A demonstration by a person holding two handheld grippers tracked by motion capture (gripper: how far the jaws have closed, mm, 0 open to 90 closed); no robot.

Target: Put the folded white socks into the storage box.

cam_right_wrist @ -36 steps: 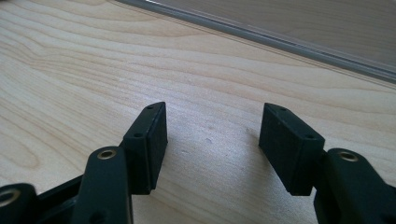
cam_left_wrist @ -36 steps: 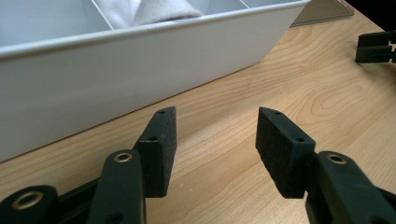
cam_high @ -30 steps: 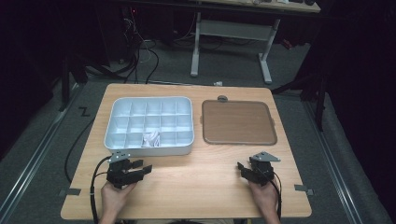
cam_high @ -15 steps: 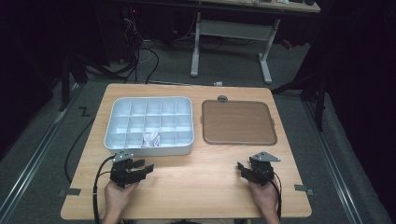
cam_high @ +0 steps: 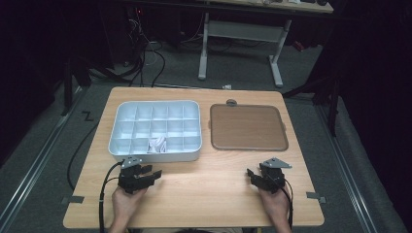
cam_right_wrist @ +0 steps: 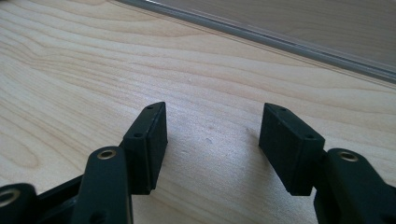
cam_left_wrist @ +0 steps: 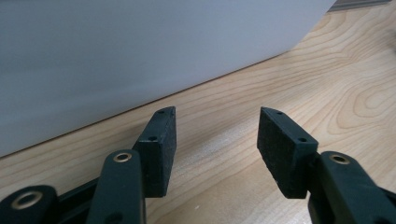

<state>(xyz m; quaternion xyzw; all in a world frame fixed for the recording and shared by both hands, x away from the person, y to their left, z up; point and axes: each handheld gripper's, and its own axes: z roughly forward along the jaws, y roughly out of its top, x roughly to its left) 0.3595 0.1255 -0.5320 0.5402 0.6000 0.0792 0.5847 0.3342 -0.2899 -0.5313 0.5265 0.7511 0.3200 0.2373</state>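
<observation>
Sitting in the white compartment tray (cam_high: 156,130), a crumpled white item (cam_high: 156,144).

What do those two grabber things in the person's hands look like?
Both are black. The left gripper and the right gripper each have two blocky black jaws with small screw holes, on arms with brass-coloured rivets. Each carries a grey three-cornered plate on top and trails a black cable. No sleeves show on the forearms.

We see the wooden table (cam_high: 209,194) evenly lit from overhead while the surrounding room sinks into darkness. The high view is soft and grainy; both gripper views blur their near-edge foreground, casting faint shadows.
</observation>
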